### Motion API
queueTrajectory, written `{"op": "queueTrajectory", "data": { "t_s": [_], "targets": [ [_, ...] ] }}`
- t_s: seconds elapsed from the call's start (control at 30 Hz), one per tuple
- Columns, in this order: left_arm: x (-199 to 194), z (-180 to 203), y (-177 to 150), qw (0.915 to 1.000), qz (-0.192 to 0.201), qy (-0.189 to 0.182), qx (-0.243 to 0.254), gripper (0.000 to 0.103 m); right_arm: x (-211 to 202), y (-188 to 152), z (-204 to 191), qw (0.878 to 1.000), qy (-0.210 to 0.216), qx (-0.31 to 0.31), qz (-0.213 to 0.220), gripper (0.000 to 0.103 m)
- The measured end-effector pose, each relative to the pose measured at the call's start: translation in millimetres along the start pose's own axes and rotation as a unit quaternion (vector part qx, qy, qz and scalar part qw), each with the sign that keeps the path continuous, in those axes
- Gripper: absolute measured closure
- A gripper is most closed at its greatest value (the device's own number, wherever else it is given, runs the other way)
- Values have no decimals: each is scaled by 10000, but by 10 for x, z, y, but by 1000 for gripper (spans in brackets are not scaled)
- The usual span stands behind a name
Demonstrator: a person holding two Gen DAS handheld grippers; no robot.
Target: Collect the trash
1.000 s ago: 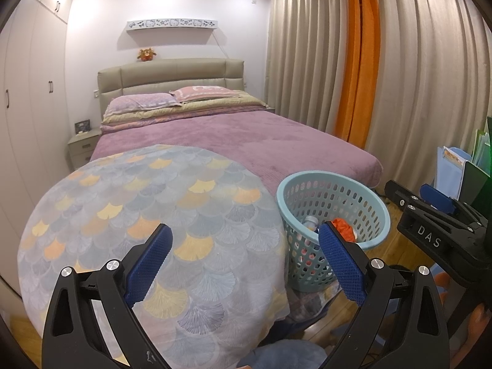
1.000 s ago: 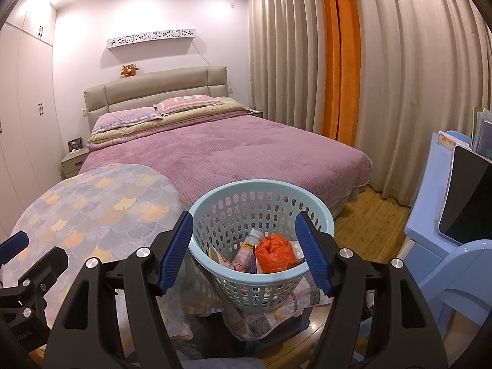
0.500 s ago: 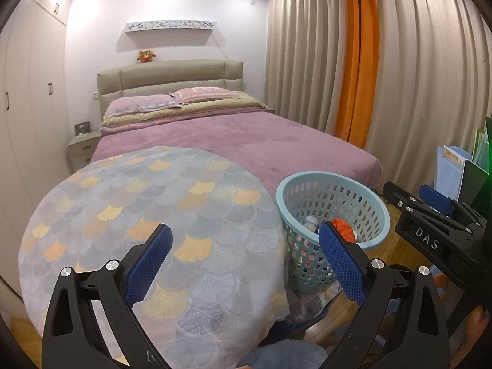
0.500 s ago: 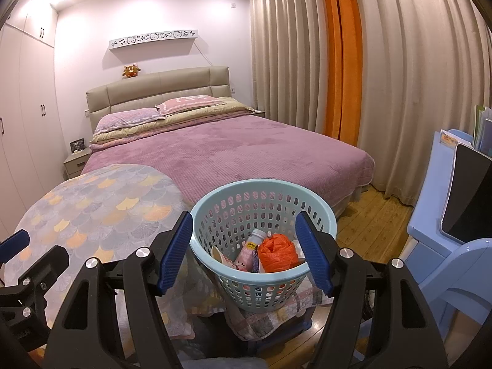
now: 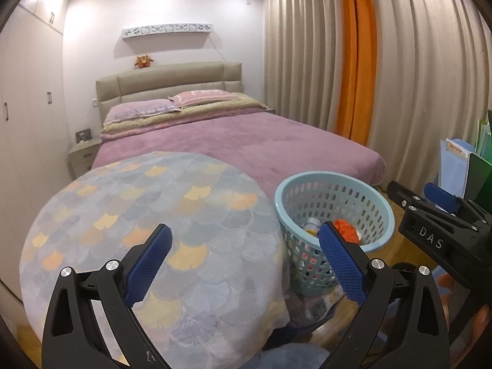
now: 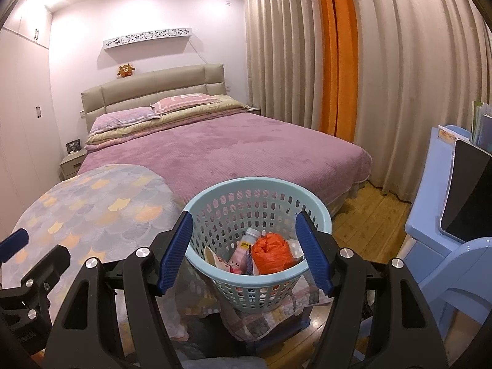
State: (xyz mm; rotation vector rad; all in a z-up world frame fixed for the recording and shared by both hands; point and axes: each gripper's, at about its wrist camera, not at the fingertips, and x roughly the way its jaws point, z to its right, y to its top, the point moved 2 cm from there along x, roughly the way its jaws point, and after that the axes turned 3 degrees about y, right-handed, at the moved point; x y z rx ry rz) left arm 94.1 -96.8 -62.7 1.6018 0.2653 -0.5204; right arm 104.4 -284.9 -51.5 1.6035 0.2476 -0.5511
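Almost nothing has moved since a second ago: both views sit a touch differently against the room, no more, and the basket's contents lie as they did.

Left wrist view first. The left hand-held gripper (image 5: 243, 255) hangs with its blue pads wide apart and nothing between them, over the round table (image 5: 147, 215) under its scale-patterned cloth. That cloth top looks bare of any litter from here. Just off the table's right edge stands the light blue basket (image 5: 335, 212), and inside it an orange crumpled bag (image 5: 346, 229) peeks out beside a white-capped bottle (image 5: 312, 224). The right hand-held gripper (image 5: 442, 215) pokes in from the right edge of the picture, side-on.

Over to the right wrist view. The right hand-held gripper (image 6: 244, 246) also stands open and empty, its pads framing the basket (image 6: 258, 224) without touching it. Down in there: the orange bag (image 6: 272, 253), a pink bottle (image 6: 243, 250), and a pale wrapper or two. The purple bed (image 6: 221, 147) behind shows no stray trash.

So the trash sits in the basket, both tools idle. My read: the collecting is done or very nearly so, with nothing left in sight to fetch.
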Motion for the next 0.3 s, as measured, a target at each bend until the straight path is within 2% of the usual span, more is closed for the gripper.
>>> {"op": "queueTrajectory", "data": {
  "t_s": [0.3],
  "targets": [
    [73, 19, 58, 10000, 8, 29, 66, 8, 95, 41, 0, 10000, -59, -28, -26, 37]
  ]
}}
